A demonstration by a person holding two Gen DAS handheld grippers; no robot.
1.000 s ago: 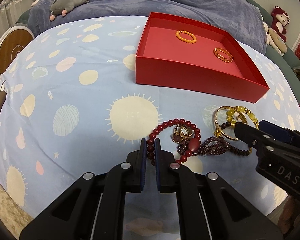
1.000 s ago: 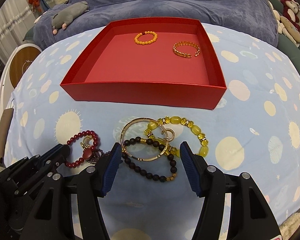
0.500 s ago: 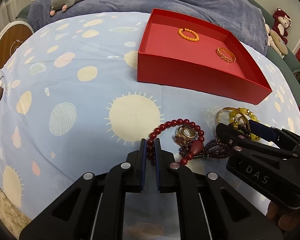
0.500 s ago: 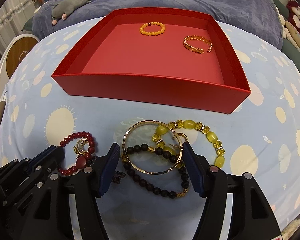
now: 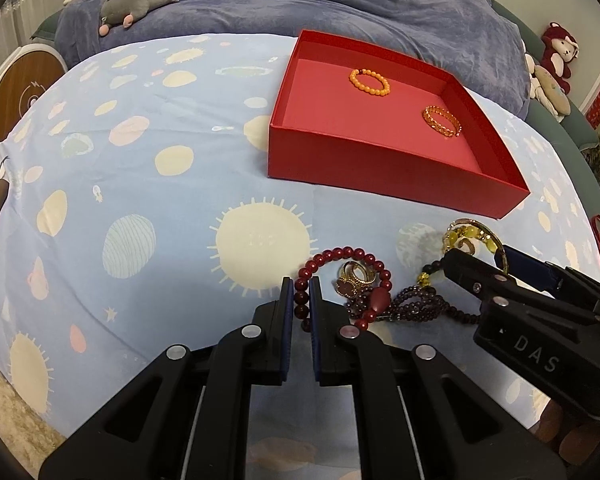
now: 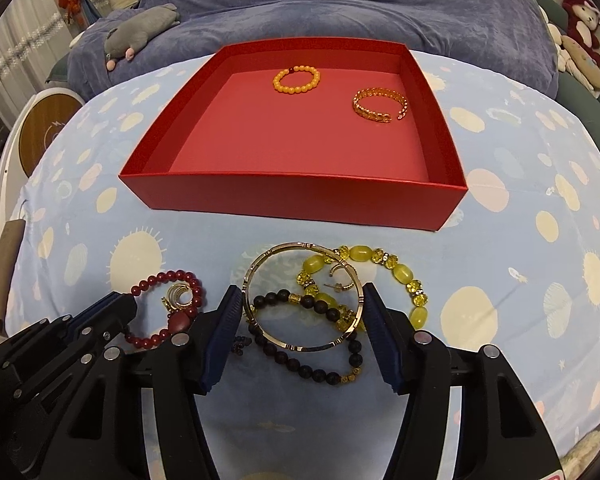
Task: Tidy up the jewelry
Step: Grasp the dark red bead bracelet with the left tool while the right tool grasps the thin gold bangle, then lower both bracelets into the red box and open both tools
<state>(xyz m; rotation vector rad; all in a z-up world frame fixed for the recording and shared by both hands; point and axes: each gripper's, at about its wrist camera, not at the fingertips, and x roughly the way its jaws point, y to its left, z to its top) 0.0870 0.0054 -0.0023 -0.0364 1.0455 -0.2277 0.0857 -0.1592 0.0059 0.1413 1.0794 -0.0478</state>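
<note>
On the bedsheet [image 6: 520, 208] before the red box [image 6: 296, 196], the left gripper [image 5: 300, 300] pinches the red bead bracelet [image 5: 340, 256], while the right gripper [image 6: 302, 312] spreads wide around the gold bangle [image 6: 300, 248].

seven bracelets [image 6: 303, 297], one red box [image 6: 292, 196]

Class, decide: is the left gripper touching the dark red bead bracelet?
Touching. In the left wrist view the left gripper has its jaws nearly shut, with beads of the dark red bead bracelet pinched between the pads.
</note>
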